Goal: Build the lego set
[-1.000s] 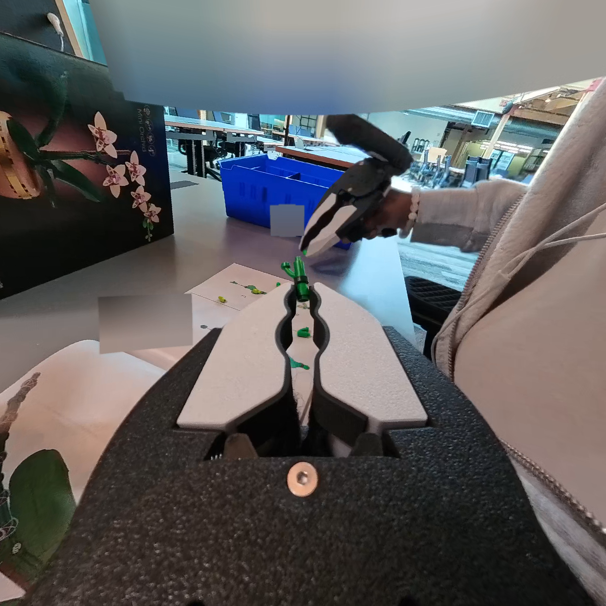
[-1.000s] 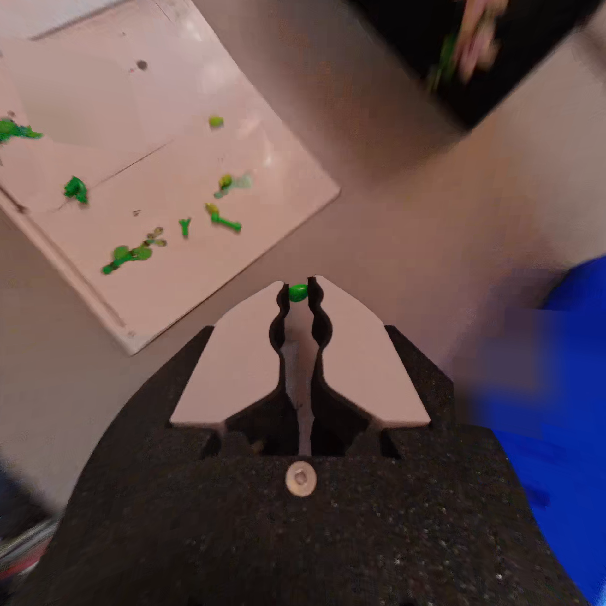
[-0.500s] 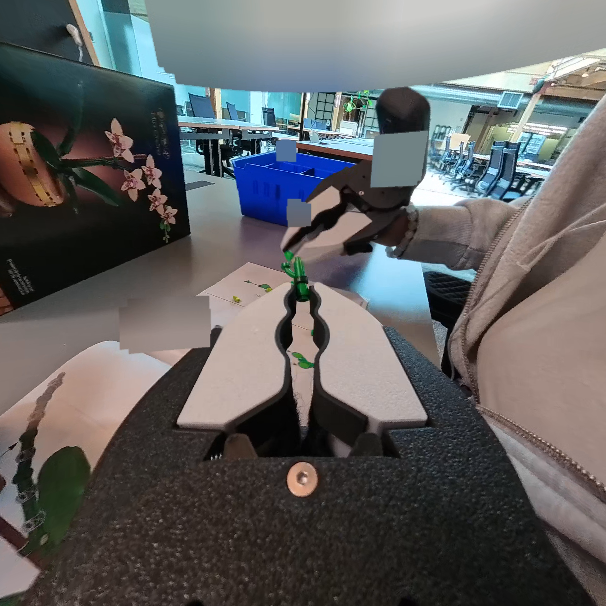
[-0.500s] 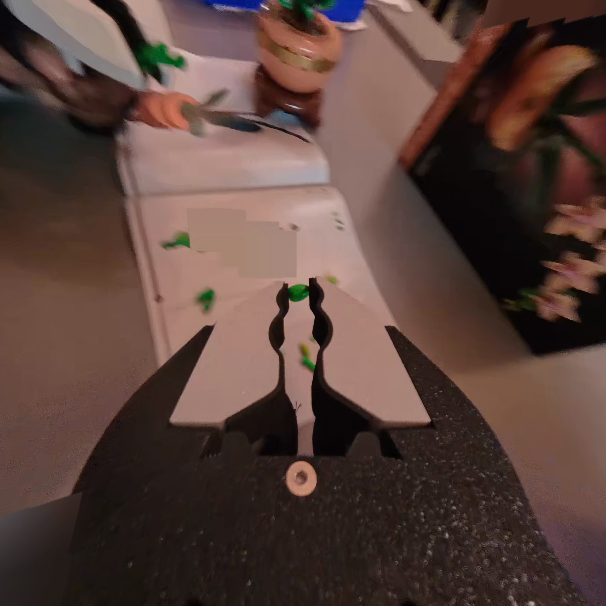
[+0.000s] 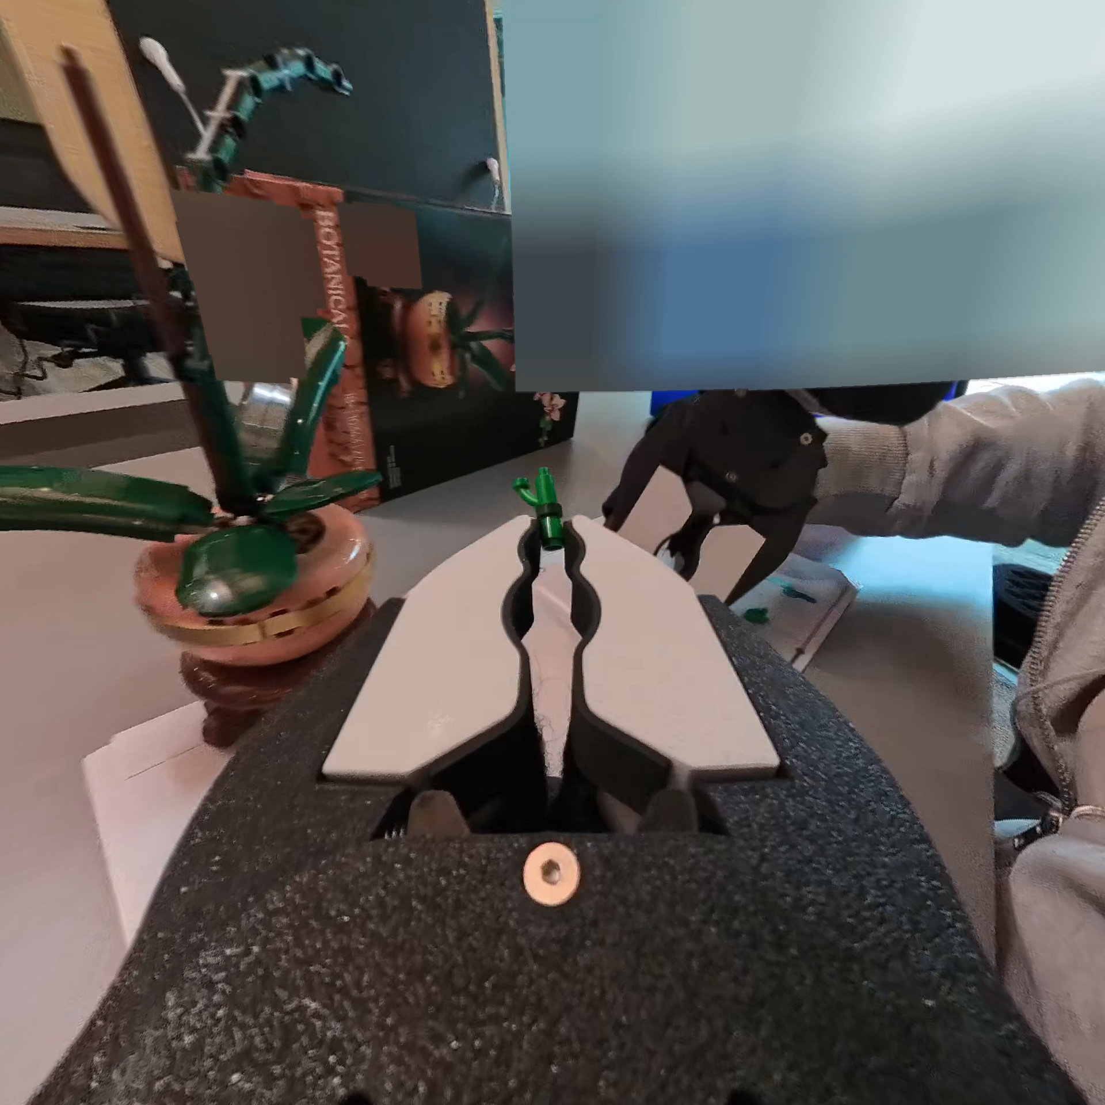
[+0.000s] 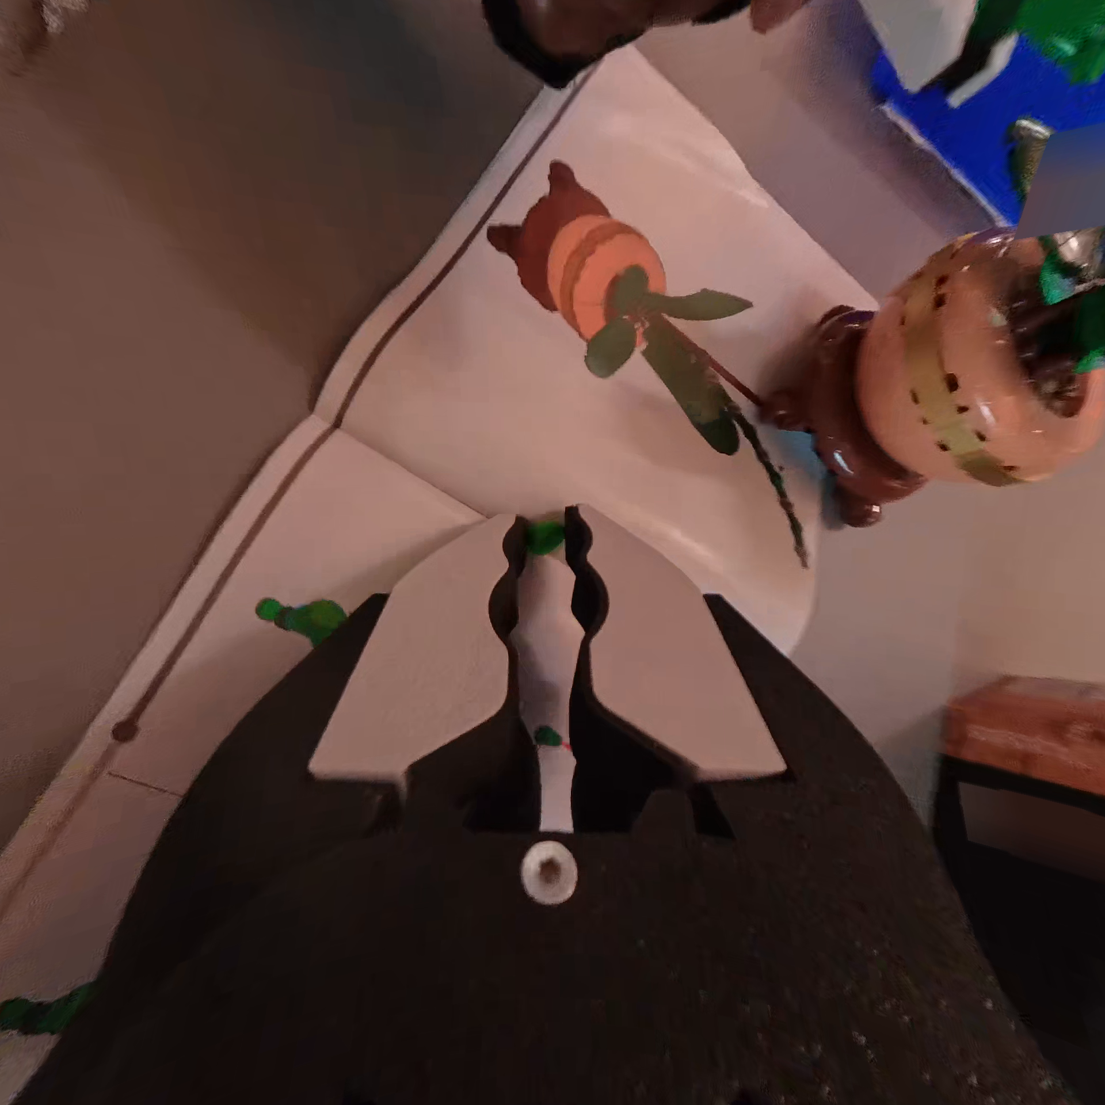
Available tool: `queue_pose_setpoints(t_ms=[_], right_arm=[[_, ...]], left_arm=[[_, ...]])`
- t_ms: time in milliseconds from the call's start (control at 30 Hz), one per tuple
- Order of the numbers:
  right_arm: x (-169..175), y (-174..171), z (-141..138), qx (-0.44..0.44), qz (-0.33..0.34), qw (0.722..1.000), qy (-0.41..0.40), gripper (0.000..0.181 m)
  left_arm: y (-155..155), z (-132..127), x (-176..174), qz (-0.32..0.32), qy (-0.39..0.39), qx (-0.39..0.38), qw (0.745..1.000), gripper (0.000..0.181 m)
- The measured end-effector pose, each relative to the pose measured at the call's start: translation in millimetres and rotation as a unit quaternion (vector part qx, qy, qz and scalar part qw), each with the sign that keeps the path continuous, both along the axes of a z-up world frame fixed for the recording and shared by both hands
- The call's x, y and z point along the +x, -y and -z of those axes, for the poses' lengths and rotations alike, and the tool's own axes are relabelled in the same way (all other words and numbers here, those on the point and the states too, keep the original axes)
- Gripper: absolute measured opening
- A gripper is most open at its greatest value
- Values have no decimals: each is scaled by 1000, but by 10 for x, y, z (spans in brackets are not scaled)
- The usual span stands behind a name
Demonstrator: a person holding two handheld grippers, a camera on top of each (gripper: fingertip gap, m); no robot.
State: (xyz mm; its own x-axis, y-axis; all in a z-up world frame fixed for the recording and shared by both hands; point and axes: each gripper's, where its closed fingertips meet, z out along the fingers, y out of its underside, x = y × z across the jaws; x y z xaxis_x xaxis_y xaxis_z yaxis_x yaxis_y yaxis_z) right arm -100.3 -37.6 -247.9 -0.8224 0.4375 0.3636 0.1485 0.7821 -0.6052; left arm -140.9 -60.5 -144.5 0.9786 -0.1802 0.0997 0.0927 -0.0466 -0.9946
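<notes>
My left gripper (image 5: 551,529) is shut on a small green stem piece (image 5: 545,508) that sticks up from its tips. The built plant pot (image 5: 251,592), tan on a brown base with dark green leaves and a tall stem, stands to its left on the table. My right gripper (image 6: 545,529) is shut on a small green round piece (image 6: 544,536), held above the open instruction booklet (image 6: 478,418). The pot also shows in the right wrist view (image 6: 968,371) at the upper right. In the left wrist view the right gripper (image 5: 735,478) hangs over the white sheet (image 5: 801,604).
The dark set box (image 5: 430,335) stands behind the pot. Loose green pieces (image 6: 299,616) lie on the booklet and on the white sheet (image 5: 756,613). A blue bin (image 6: 957,119) is at the far side. A person's grey sleeve (image 5: 986,466) fills the right. My left gripper's tips are some 9 centimeters from the built plant pot (image 5: 251,592).
My left gripper has swung left, bringing the pot into view, still holding the stem piece. My right gripper has turned down over the booklet, still holding its green piece.
</notes>
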Motion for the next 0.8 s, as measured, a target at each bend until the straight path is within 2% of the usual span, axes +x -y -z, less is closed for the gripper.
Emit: queue_pose_setpoints(t_ms=[167,267,300,333,400,467,500,633,800], right_arm=[[17,38,-90,-62,-5,998,33,21],[59,11,-208,-132,79,983,101,28],[55,-61,-233,-148,143,971,125,24],[66,-173,-231,-160,223,950,152,13],[220,-215,-208,-222,334,885,235,4],[277,-78,-243,-334,384,814,280,4],[276,-42,-234,-369,399,789,288,4],[200,-47,-144,-393,447,747,295,19],[160,23,-43,-352,471,740,326,24]], left_arm=[[18,25,-10,0,-2,1,1000,6],[6,39,12,7,4,-1,1000,6],[5,43,12,8,5,-1,1000,6],[7,45,13,10,9,0,1000,6],[9,54,24,18,23,2,1000,6],[14,64,33,29,37,4,999,6],[17,67,38,34,45,5,998,6],[51,55,58,55,74,14,996,6],[109,30,26,63,94,24,993,6]])
